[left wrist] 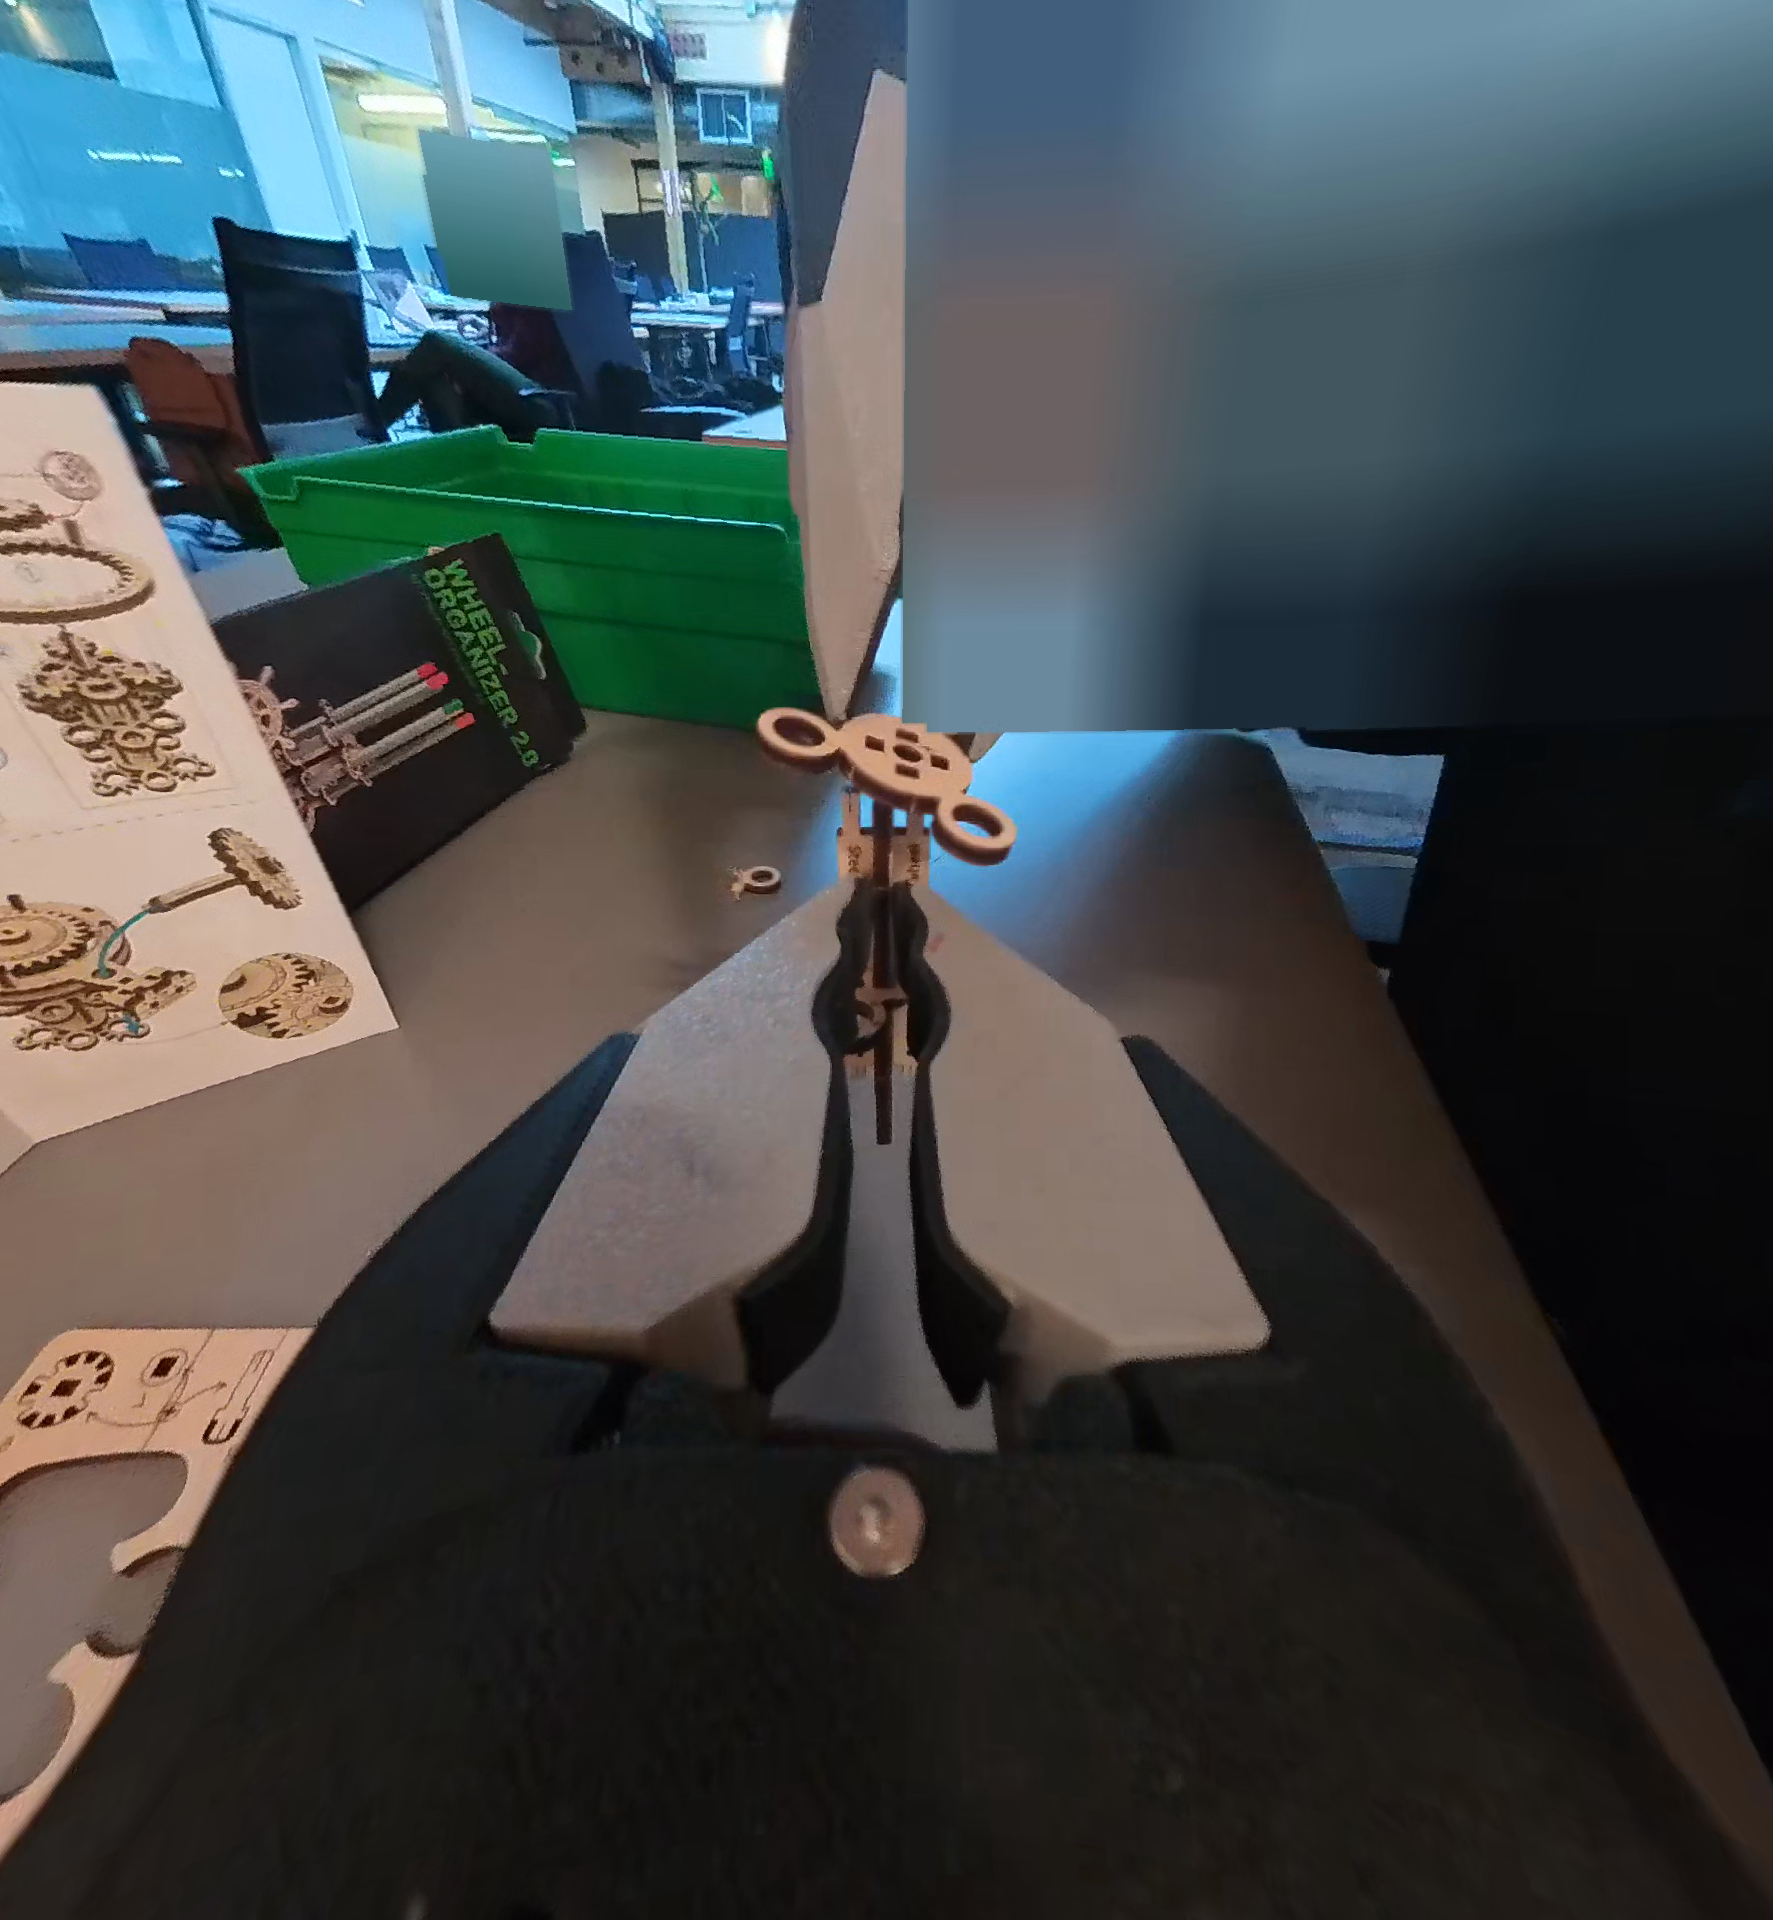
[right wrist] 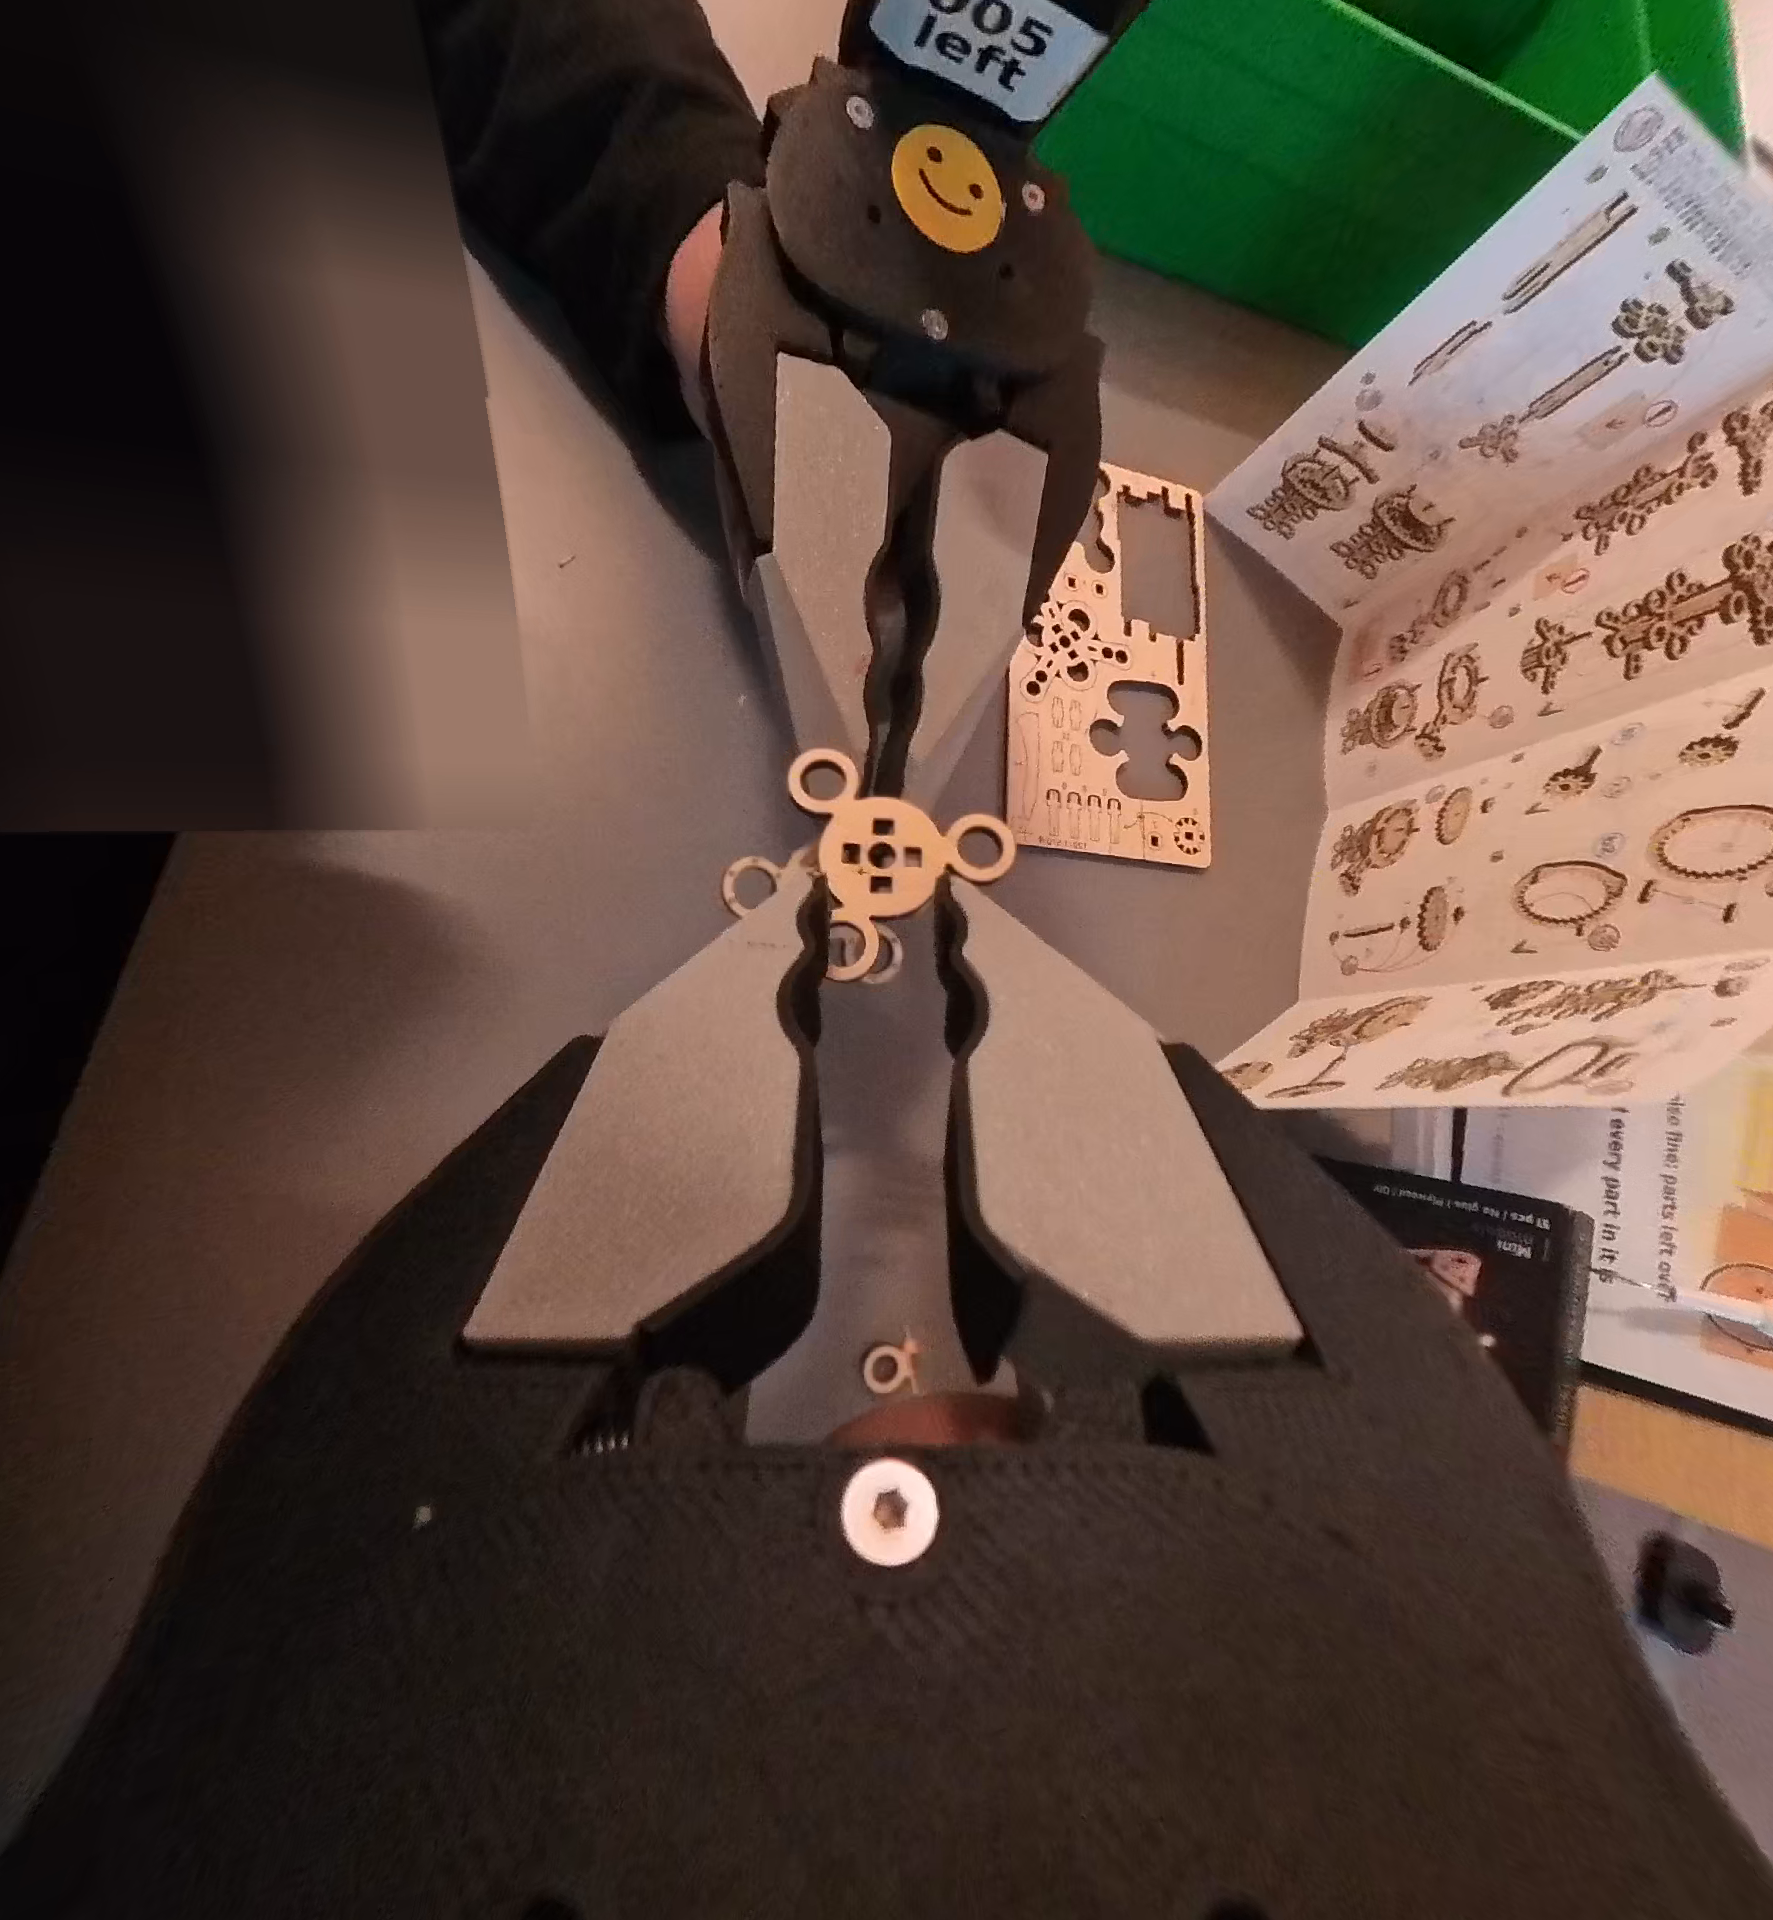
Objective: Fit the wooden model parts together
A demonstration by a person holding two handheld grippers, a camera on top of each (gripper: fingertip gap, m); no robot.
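On grey table: black printed box [left wrist: 399, 717].

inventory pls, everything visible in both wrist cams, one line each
Wooden post assembly: 1, pale wood, clamped between the left tool's fingers.
Wooden looped disc: 1, tan, sitting on the post's top, at the right tool's tips.
Small loose wooden ring: 1, tan, on the table beyond the left tool.
Punched-out parts sheet: 1, pale wood, flat on the table.
Instruction sheet: 1, white, unfolded beside the parts sheet.
Kit box: 1, black, propped behind the instructions.
Bin: 1, green, back of the table.
Table: 1, grey.
Left tool: 1, black and grey, shut.
Right tool: 1, black and grey, at the disc.
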